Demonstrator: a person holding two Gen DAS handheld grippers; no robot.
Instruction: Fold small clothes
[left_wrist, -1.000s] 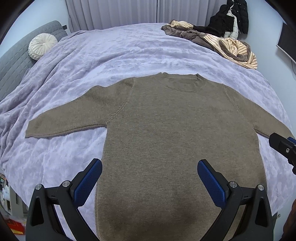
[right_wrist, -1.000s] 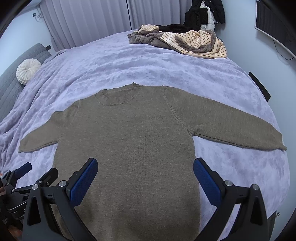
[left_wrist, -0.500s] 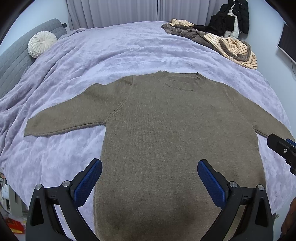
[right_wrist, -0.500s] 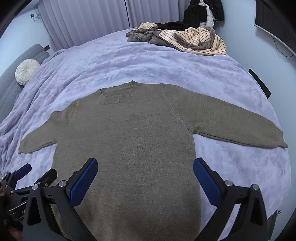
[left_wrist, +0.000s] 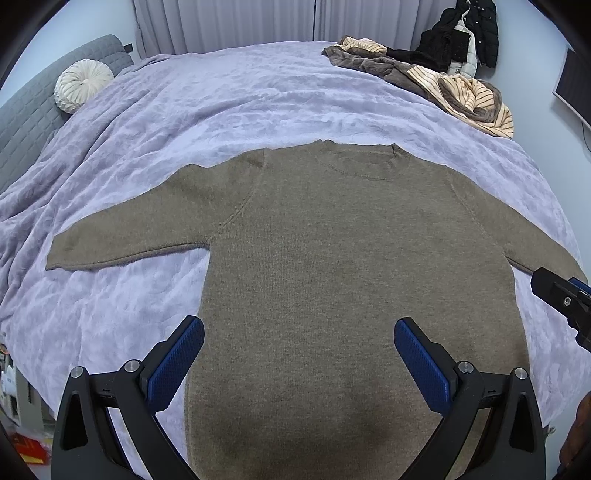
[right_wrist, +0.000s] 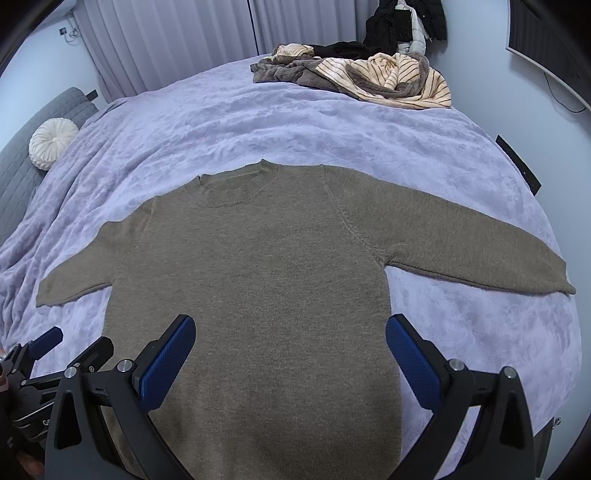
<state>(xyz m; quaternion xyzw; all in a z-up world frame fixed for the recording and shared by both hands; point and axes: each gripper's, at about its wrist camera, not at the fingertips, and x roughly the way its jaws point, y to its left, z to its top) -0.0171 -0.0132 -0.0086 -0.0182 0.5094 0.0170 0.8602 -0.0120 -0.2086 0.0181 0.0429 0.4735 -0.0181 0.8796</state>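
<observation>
You are in a home bedroom. In front of your grippers is a wide bed with a lilac blanket (left_wrist: 229, 103). Far left stands a grey padded headboard (left_wrist: 26, 118) with a round white cushion (left_wrist: 82, 90). Beyond hang long curtains (right_wrist: 177, 40), and clothes (right_wrist: 369, 77) are piled far right.

The sweater (left_wrist: 332, 277) (right_wrist: 258, 295) is a plain olive-brown knit with long sleeves, a round ribbed neckline and raglan seams. It lies flat and unfolded on the lilac bedspread (left_wrist: 221, 110) (right_wrist: 258, 122), with no visible wrinkles. The neckline points toward the far side of the bedspread; the hem lies at the near edge. Both sleeves are spread outward and angled slightly toward the near edge, each cuff resting on the bedspread. The body occupies the near central part of the bedspread.
</observation>
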